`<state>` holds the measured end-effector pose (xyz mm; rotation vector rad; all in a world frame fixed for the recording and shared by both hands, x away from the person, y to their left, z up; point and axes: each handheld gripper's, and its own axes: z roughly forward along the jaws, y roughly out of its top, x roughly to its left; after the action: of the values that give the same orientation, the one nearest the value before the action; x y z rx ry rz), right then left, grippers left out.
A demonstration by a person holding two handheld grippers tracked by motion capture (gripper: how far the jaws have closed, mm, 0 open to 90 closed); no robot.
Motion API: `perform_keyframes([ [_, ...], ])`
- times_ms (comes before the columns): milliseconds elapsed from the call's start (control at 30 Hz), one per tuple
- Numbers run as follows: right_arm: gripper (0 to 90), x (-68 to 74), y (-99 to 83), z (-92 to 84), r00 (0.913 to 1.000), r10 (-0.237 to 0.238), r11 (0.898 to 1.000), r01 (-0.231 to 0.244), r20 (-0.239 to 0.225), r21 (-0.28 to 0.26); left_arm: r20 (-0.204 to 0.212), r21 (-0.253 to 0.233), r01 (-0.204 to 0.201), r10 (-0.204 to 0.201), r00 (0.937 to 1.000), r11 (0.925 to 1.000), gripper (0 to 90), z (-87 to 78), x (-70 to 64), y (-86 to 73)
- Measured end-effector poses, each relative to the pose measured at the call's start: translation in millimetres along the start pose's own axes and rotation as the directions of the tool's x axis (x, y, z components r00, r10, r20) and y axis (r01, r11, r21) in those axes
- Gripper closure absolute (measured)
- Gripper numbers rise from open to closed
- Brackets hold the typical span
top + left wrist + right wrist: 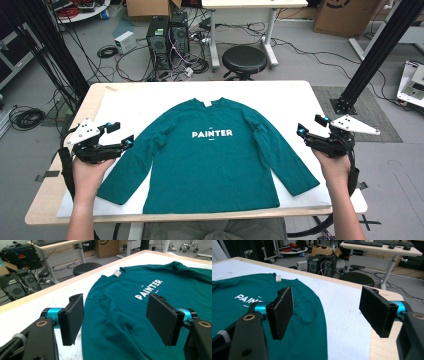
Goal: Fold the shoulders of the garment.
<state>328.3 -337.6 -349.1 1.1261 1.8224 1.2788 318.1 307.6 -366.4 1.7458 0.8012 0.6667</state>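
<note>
We hold the left gripper and right gripper wide open and empty just outside the sleeves of the teal long-sleeved shirt, spread flat mid-table on the white mat.

2 black grippers, blue-accented, grey 3-cornered plates, bare forearms

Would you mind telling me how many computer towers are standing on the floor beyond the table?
2. One dark tower stands left of its neighbour, side by side on the floor past the table's far edge, amid cables. Others may be hidden out of frame.
</note>
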Motion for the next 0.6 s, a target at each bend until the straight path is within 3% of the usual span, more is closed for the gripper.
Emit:
perform_keyframes([
  [300, 27.9, 7.4, 0.8, -1.1, 0.9996, -0.015, 1.000, 0.015, 0.025, -0.022, -0.001, 0.009, 0.053, -0.053, 0.9986, 0.9986, 26.9, -11.2, 5.5, -15.3],
  [467, 27.9, 7.5, 0.7, 0.0, 0.9996, -0.005, 1.000, 0.006, 0.029, -0.018, -0.015, 0.037, 0.037, -0.036, 0.9992, 0.9986, 26.6, -13.6, 6.4, -21.4],
  [600, 27.9, 7.2, 1.8, 1.0, 0.9993, -0.004, 1.000, 0.005, 0.038, -0.027, -0.031, 0.055, 0.048, -0.046, 0.9984, 0.9973, 26.7, -18.1, 7.0, -26.3],
])
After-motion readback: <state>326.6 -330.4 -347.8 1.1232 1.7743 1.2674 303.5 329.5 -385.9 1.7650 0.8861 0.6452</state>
